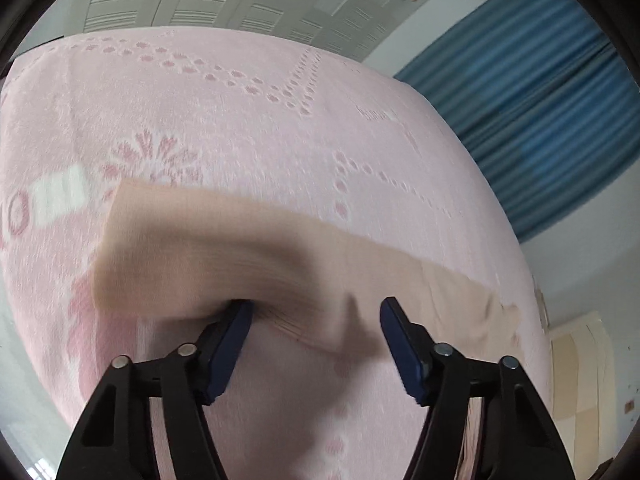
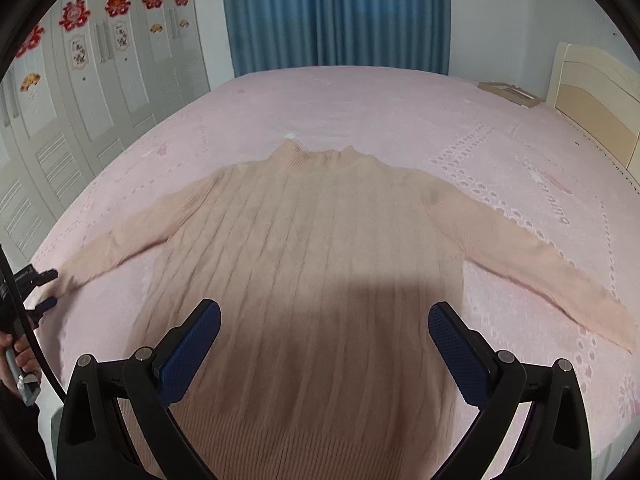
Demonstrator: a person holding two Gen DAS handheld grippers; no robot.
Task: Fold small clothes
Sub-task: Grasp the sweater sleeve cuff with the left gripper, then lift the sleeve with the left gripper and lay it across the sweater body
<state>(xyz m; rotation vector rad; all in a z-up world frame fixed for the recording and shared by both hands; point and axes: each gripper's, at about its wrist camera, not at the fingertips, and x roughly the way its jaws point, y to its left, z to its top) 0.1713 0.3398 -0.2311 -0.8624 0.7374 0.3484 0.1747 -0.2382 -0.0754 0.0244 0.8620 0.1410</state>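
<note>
A beige ribbed sweater (image 2: pixel 312 248) lies flat on the pink bedspread (image 2: pixel 360 112), collar away from me, both sleeves spread out. My right gripper (image 2: pixel 324 320) is open and empty above the sweater's lower body. My left gripper (image 1: pixel 316 312) is open at the cuff of the left sleeve (image 1: pixel 224 256); its left fingertip sits under the sleeve's edge, which looks slightly lifted and blurred. In the right wrist view the left gripper (image 2: pixel 42 288) shows at the far left, at the end of that sleeve (image 2: pixel 132 236).
White wardrobe doors (image 2: pixel 92 80) with red decorations stand to the left. A blue curtain (image 2: pixel 336 16) hangs behind the bed. A cream headboard (image 2: pixel 596 96) is at the right, with a flat brown item (image 2: pixel 508 92) near it.
</note>
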